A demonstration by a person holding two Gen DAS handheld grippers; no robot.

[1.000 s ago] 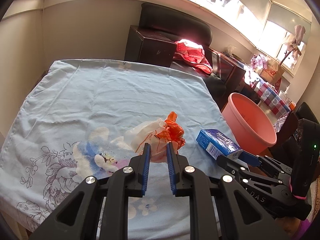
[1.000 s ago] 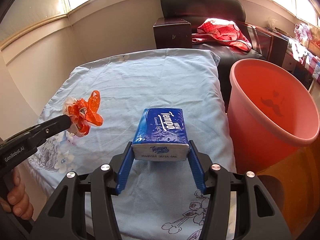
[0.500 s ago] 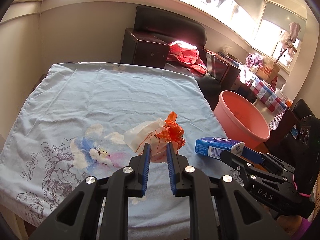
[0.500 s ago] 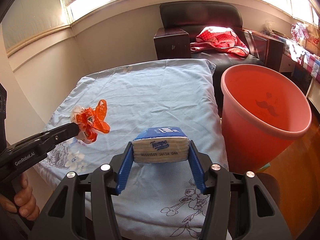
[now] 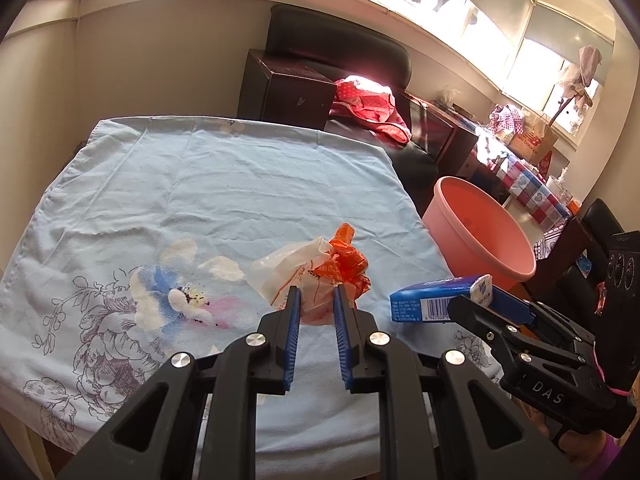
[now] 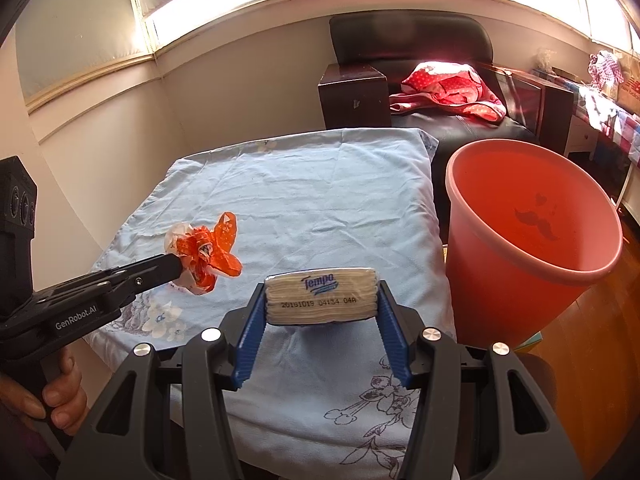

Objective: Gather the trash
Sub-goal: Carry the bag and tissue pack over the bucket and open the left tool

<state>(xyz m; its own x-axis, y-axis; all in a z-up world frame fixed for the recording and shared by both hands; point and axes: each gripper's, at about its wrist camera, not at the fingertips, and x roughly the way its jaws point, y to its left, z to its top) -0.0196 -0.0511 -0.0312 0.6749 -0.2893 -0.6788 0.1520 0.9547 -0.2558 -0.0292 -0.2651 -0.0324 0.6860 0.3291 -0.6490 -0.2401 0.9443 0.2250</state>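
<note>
Left claw (image 5: 316, 300) grips bag (image 5: 308, 272) – bucket (image 5: 480, 236) rim beside table edge

Table (image 5: 60, 436) under floral blue cloth (image 5: 224, 184); bucket (image 6: 520, 248) on floor (image 6: 592, 360).

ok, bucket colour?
Salmon pink bucket, with a dark moustache-and-heart print on the inner wall; right wrist view shows it best.

A crumpled orange-and-white plastic bag (image 5: 316, 276) hangs lifted above the cloth, at ten o'clock from the tissue pack (image 6: 322, 295). The blue Tempo pack lies flat, also raised. The empty pink bin (image 6: 532, 248) stands upright at two o'clock.
</note>
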